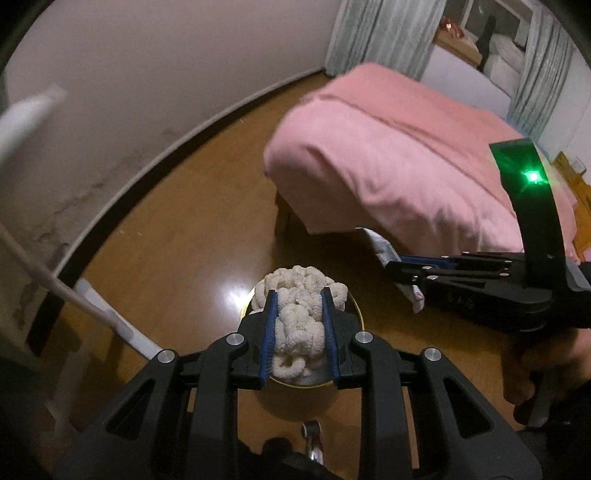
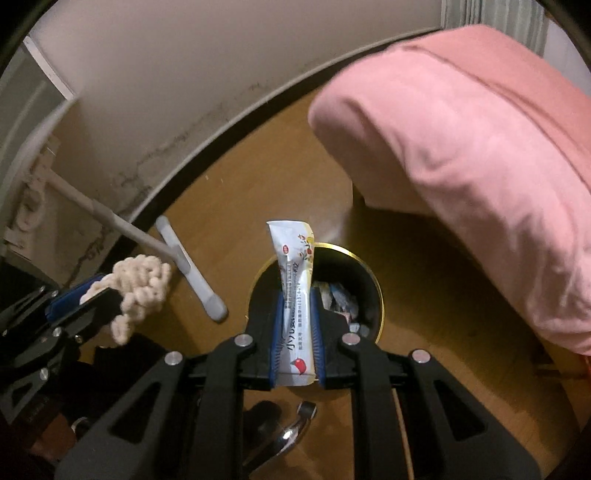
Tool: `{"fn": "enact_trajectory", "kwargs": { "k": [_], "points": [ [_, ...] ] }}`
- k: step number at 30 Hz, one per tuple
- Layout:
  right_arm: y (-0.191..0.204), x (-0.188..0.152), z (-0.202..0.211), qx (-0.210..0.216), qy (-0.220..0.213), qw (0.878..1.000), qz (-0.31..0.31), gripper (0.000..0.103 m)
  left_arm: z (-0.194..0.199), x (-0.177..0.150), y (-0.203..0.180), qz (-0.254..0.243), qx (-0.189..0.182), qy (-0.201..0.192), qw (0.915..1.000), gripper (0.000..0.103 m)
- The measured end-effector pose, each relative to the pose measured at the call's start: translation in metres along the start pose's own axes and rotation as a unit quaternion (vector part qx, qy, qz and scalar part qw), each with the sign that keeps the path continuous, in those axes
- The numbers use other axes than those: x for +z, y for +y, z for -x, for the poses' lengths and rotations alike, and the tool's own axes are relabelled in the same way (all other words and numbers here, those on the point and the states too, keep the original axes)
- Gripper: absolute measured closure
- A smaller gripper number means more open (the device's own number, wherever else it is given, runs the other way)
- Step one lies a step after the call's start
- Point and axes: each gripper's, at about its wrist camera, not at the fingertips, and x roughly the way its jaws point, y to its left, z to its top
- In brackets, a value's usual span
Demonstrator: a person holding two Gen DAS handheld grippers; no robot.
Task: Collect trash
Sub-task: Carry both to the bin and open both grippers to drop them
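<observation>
Closest to us in the left wrist view, our left gripper (image 1: 298, 332) is clamped on a knobbly white chenille-like wad (image 1: 295, 317), its blue pads pressed into both sides. Our right gripper (image 2: 297, 332) pinches a flat white sachet (image 2: 295, 295) printed with red fruit, the packet standing up between the closed jaws.

Just beyond both tips sits the trash bin (image 2: 375, 291), a dark round can with a gold rim, standing on the wooden floor (image 1: 177, 229). We judge the carry is done and the drop is in hand: both pieces hang over or just at the bin's mouth. The next move calls for centring each piece over the opening and letting go, one gripper at a time so they don't crowd each other; the sachet is long and could catch on the rim.

Only the right wrist view looks into the bin, where crumpled wrappers (image 2: 338, 295) already lie; the left view has its mouth hidden behind the wad. Only the left view shows our right hand (image 1: 546, 365) on its handle and a green light (image 1: 533, 176) on that gripper.

Further off, a white floor mop (image 2: 192, 266) lies near the skirting, and a bed under a pink cover (image 1: 388, 155) stands beyond the bin, curtains (image 1: 384, 33) behind it.
</observation>
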Motion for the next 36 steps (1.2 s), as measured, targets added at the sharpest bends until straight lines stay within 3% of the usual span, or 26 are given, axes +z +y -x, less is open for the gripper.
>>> {"fn": "enact_trajectory", "kwargs": {
  "k": [5, 11, 24, 27, 33, 35, 36],
  "points": [
    [-0.013, -0.005, -0.037, -0.003, 0.044, 0.999, -0.004, 0.088, -0.045, -0.007, 0.003, 0.009, -0.001, 0.042, 0.9991, 0.081],
    [-0.021, -0.014, -0.06, 0.001, 0.072, 0.997, -0.009, 0.088, -0.062, -0.023, 0.002, 0.007, 0.002, 0.065, 0.9979, 0.081],
    [-0.024, -0.009, -0.062, 0.01, 0.068, 0.997, -0.02, 0.088, -0.068, -0.02, -0.002, 0.01, -0.015, 0.071, 0.9973, 0.08],
    [-0.024, -0.008, -0.056, 0.01, 0.061, 0.998, -0.026, 0.088, -0.068, -0.019, -0.005, 0.001, -0.014, 0.068, 0.9976, 0.074],
    [-0.026, -0.003, -0.042, 0.007, 0.045, 0.998, -0.038, 0.081, -0.065, -0.017, -0.008, 0.003, -0.022, 0.057, 0.9981, 0.045],
    [-0.027, -0.001, -0.036, 0.005, 0.038, 0.998, -0.041, 0.061, -0.062, -0.017, -0.008, 0.002, -0.019, 0.052, 0.9984, 0.034],
    [-0.026, 0.0, -0.032, 0.003, 0.032, 0.999, -0.041, 0.055, -0.06, -0.017, -0.009, 0.0, -0.018, 0.051, 0.9985, 0.033]
  ]
}}
